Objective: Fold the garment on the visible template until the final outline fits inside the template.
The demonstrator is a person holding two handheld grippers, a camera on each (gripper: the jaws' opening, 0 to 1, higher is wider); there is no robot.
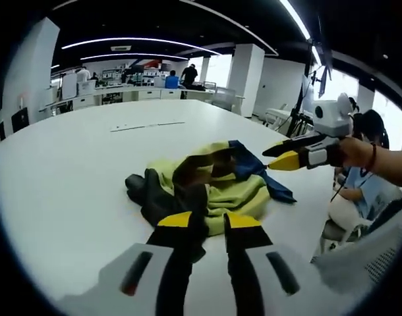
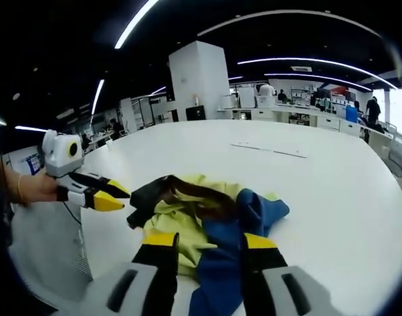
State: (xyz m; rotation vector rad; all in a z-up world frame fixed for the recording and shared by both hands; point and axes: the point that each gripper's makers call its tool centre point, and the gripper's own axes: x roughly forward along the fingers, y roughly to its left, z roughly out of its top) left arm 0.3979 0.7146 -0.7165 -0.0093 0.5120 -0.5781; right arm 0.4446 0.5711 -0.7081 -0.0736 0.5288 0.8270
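Observation:
A crumpled garment (image 1: 211, 181) of yellow-green, dark blue and black cloth lies in a heap on the round white table (image 1: 76, 164). In the left gripper view my left gripper (image 1: 209, 222) stands open just short of the heap's black near edge. My right gripper (image 1: 275, 158), held in a hand, comes in from the right with its jaws apart, beside the blue part. In the right gripper view my right gripper (image 2: 211, 240) is open over the blue and yellow cloth of the garment (image 2: 201, 214). The left gripper (image 2: 115, 196) points at the black edge from the left, open.
Thin dark line marks (image 1: 148, 125) (image 2: 267, 150) lie on the table beyond the garment. A person in blue (image 1: 362, 191) sits close to the table's right edge. White pillars (image 2: 198, 82), desks and people stand far behind.

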